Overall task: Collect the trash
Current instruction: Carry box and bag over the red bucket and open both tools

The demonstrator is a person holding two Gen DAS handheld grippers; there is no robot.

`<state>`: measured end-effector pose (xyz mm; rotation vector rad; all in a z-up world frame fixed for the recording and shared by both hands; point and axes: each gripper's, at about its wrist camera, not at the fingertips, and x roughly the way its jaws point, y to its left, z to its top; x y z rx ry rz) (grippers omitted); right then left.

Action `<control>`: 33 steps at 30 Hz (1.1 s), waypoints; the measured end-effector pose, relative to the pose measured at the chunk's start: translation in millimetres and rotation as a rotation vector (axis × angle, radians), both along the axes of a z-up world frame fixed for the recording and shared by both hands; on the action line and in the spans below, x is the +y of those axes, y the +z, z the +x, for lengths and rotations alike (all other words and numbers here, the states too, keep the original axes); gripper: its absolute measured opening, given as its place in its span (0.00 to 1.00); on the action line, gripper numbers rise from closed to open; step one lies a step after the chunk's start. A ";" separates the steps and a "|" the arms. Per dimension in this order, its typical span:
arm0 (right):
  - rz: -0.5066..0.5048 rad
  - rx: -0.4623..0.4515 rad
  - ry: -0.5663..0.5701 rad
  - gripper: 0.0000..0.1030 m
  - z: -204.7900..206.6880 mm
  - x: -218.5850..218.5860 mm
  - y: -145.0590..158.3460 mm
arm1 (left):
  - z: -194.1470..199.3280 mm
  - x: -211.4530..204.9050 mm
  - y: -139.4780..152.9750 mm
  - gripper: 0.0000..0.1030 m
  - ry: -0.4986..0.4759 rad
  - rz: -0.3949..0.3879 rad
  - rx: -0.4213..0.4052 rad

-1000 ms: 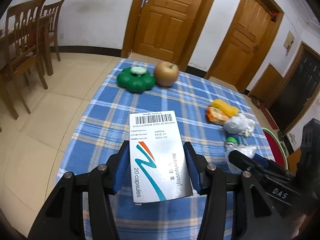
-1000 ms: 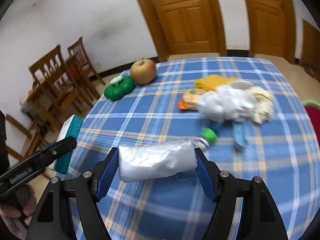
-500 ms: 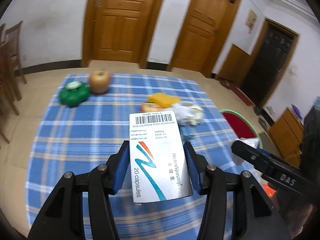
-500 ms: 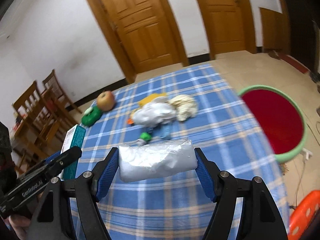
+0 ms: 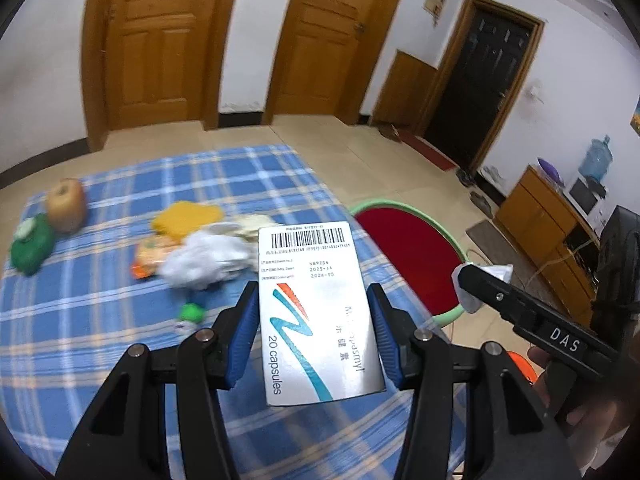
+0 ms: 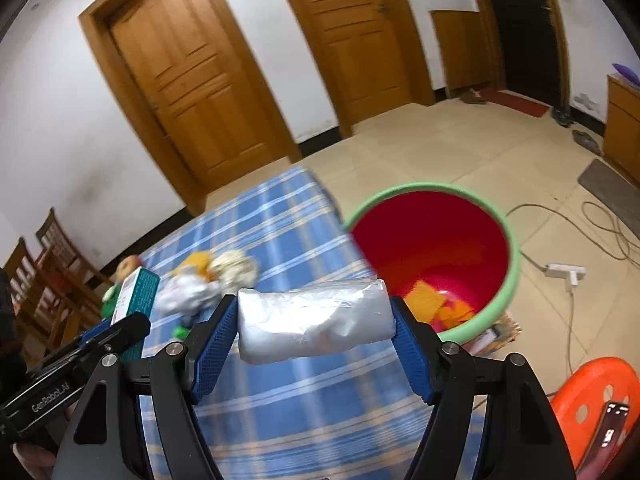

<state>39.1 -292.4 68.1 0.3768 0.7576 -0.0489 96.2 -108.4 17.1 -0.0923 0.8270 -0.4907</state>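
Two black handheld grippers, left gripper (image 5: pixel 313 336) and right gripper (image 6: pixel 314 334), carry blue ribbed fingers (image 5: pixel 242 336), silver pivot screws and white lettering along their arms.

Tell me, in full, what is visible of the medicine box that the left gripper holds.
The medicine box is a flat white carton, cardboard by its look, clamped by its long side edges between the blue pads of the left gripper. Its face shows a barcode at the far end, small date lines, a teal and orange wavy logo and "20 capsules". The right wrist view shows a teal side. It looks undamaged, is lifted off the checked tablecloth, and touches only the pads.
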 end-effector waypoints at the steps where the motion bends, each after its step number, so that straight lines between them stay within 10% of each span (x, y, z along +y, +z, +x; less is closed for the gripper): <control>1: 0.004 0.004 -0.012 0.74 2.4 -11.4 -3.4 | 3.8 -8.1 -2.3 0.52 -0.013 0.001 0.011; 33: 0.082 0.085 -0.197 0.78 42.9 -137.0 -68.6 | 93.5 -175.6 -53.3 0.53 -0.165 0.109 0.079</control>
